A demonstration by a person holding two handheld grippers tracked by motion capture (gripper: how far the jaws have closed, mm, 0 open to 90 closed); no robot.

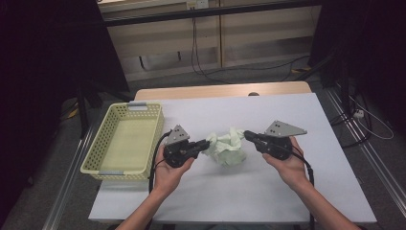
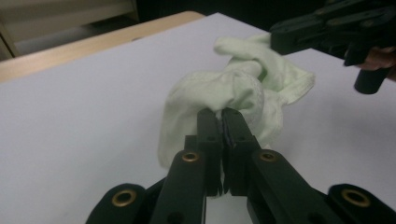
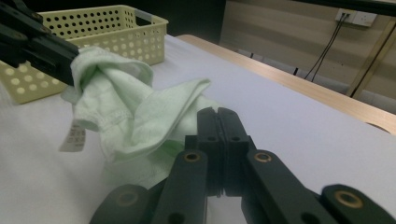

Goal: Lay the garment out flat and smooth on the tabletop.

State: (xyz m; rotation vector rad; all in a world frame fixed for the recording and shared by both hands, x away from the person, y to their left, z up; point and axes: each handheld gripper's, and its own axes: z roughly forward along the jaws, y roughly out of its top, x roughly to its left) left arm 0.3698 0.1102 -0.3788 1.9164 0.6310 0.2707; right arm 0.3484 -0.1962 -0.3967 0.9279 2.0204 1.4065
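Observation:
A crumpled pale green cloth [image 1: 230, 147] sits bunched at the middle of the white table [image 1: 268, 196], between my two grippers. My left gripper [image 1: 207, 143] comes in from the left and is shut on the cloth's left side. In the left gripper view its jaws [image 2: 222, 116] pinch a fold of the cloth [image 2: 224, 88]. My right gripper [image 1: 247, 135] comes in from the right and is shut on the cloth's upper right edge. The right gripper view shows its jaws [image 3: 217, 114] closed on a corner of the cloth [image 3: 126, 107], from which a small white label hangs.
A pale yellow perforated basket [image 1: 115, 173] stands at the table's left edge, with nothing visible inside it; it is seen behind the cloth as the basket [image 3: 135, 42]. A wooden strip [image 1: 215, 90] runs along the table's far edge. Cables lie on the floor beyond.

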